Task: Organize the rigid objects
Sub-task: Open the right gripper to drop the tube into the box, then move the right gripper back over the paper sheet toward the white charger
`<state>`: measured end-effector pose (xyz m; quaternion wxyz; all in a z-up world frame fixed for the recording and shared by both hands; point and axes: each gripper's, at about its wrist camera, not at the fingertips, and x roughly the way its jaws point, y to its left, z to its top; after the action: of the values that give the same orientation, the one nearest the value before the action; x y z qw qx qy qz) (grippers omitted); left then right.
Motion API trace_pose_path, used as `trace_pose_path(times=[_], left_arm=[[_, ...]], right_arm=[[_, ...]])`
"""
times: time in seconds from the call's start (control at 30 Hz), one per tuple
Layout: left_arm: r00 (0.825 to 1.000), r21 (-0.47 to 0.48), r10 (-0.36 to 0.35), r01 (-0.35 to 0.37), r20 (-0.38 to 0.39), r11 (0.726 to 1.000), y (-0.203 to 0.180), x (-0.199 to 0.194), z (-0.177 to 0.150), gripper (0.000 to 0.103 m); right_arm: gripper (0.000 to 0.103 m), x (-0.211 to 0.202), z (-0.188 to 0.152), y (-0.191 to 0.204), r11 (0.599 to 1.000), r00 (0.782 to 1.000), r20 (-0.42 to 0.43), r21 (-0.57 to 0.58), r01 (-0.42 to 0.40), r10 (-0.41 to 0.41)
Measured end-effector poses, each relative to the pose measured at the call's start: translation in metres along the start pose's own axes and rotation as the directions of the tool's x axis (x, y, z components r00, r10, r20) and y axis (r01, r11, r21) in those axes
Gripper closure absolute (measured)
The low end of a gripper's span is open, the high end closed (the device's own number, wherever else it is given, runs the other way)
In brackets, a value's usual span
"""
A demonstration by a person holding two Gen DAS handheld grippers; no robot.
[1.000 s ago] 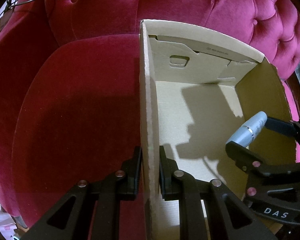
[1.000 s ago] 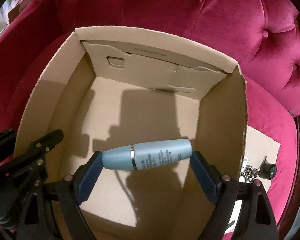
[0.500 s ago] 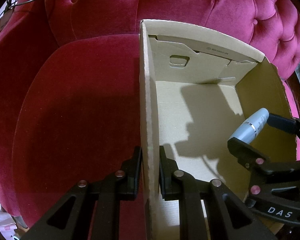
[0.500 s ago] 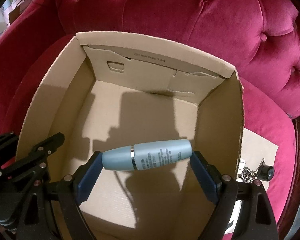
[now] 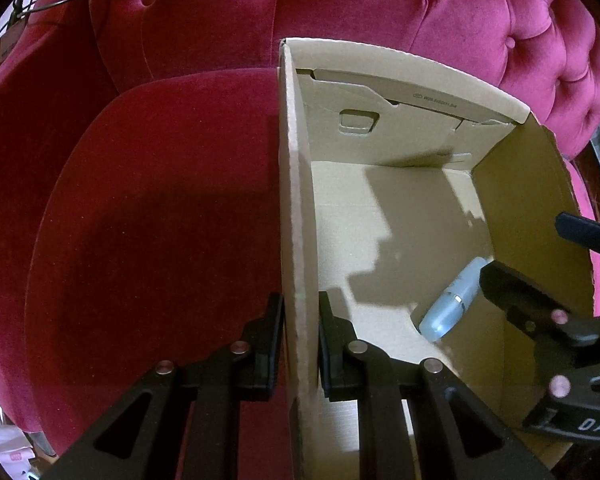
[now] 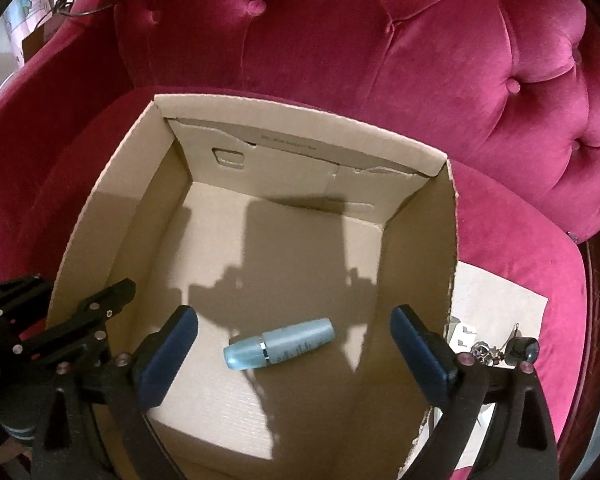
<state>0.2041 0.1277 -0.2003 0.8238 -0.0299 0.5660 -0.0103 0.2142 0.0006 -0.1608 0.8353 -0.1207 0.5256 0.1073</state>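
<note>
Crimson tufted velvet armchair (image 6: 440, 80) carrying an open corrugated cardboard box (image 6: 308, 136).
Smooth pale-blue cylindrical bottle (image 6: 279, 344) lies on the box floor between the right gripper (image 6: 294, 354) fingers, which are opening clear of it; left gripper (image 5: 300, 344) fingers clamp the box's side wall.

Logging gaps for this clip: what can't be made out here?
- Label print on the blue bottle: too small, right wrist view.
- Bottle's far end: hidden behind the right gripper, left wrist view.
- Small dark trinkets outside the cardboard box: partly hidden by a finger, unidentifiable.
- Box's near wall: cut off, both views.
</note>
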Motion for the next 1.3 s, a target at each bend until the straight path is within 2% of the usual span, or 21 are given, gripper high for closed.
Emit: trace_pose_path(times=[0.6,1.0,1.3], left_arm=[[1.0,0.001,0.002,-0.002,0.0,1.0,-0.001,0.001,0.0,0.086],[1.0,0.002,0.004,-0.004,0.001,1.0,-0.001,0.0,-0.001,0.086],[1.0,0.001,0.005,-0.005,0.0,1.0,0.0,0.0,-0.001,0.086]], right_arm=[[0.0,-0.028,-0.004,-0.019,0.999,0.999,0.034,0.045,-0.021,0.02],[0.0,-0.054,-0.014,-0.06,0.993,0.998,0.053,0.12,0.011,-0.017],[0.0,-0.072,-0.028,-0.105,0.981,0.997,0.06,0.187,0.044,-0.056]])
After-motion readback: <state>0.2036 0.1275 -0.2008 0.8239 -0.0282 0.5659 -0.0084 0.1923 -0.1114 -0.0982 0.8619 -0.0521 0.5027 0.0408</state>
